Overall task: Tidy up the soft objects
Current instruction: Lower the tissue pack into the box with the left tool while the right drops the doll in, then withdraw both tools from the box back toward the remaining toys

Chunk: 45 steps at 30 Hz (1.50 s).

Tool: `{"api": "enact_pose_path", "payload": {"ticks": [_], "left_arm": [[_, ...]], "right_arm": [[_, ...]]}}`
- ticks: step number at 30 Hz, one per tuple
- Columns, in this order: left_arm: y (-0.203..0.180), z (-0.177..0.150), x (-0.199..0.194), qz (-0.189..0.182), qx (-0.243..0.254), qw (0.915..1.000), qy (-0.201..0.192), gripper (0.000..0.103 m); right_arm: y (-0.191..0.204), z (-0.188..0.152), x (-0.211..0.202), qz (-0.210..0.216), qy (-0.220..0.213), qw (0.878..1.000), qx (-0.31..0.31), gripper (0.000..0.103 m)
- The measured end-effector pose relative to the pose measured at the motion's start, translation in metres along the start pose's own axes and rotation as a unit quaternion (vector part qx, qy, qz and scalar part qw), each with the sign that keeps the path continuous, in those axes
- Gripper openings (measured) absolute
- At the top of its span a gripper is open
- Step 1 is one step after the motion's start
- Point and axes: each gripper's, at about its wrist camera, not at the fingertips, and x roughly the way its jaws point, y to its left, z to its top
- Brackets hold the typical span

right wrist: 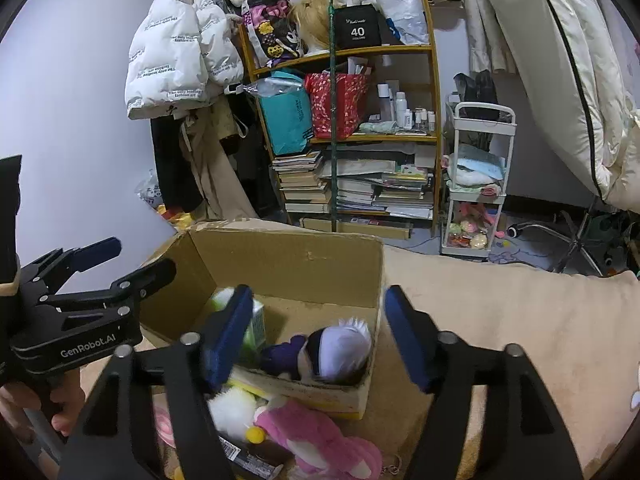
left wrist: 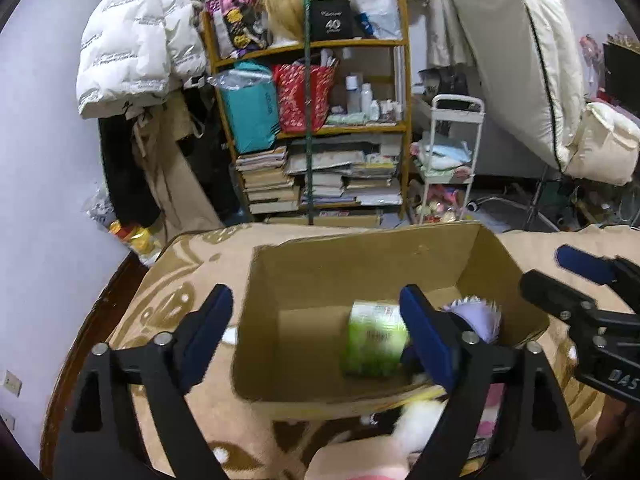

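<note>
While both grippers are empty, here is the plan;
left gripper (left wrist: 316,336): spread wide over the box (left wrist: 360,256);
right gripper (right wrist: 316,336): spread too;
green pack (left wrist: 374,340): inside the box;
pink plush (right wrist: 320,436): lies just in front of the box; pinch its fat middle softly, then lift it in.

A brown cardboard box (right wrist: 288,264) holds a green pack (left wrist: 374,338) and a purple-and-white plush (right wrist: 340,350).

"40" on the black box (right wrist: 357,27), "GenRobot.AI" on the left tongs (right wrist: 132,262), "fashion" lettering on the white jacket (right wrist: 176,60).
</note>
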Motion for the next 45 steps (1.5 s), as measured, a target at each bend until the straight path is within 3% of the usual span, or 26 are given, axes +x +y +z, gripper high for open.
{"api": "enact_pose_path", "payload": {"ticks": [9,20,30,36,45], "left_arm": [[0.021,-0.010,-0.017,0.019,-0.031,0.9992,0.013,0.098],[0.043,-0.035,-0.056,0.027,-0.064,0.9968,0.040,0.099],[0.052,-0.061,-0.086,0.008,-0.110,0.9916,0.068,0.099],[0.046,-0.074,-0.101,0.010,-0.099,0.9920,0.078,0.099],[0.037,-0.084,-0.100,-0.006,-0.089,0.9906,0.104,0.099]], "right_arm": [[0.000,-0.002,-0.019,-0.006,-0.014,1.000,0.012,0.103],[0.010,-0.014,-0.043,-0.001,-0.001,1.000,0.003,0.103],[0.025,-0.028,-0.077,-0.015,-0.001,0.999,-0.030,0.103],[0.026,-0.035,-0.091,-0.006,0.007,1.000,-0.017,0.103],[0.025,-0.052,-0.087,0.001,0.057,0.998,0.004,0.103]]}}
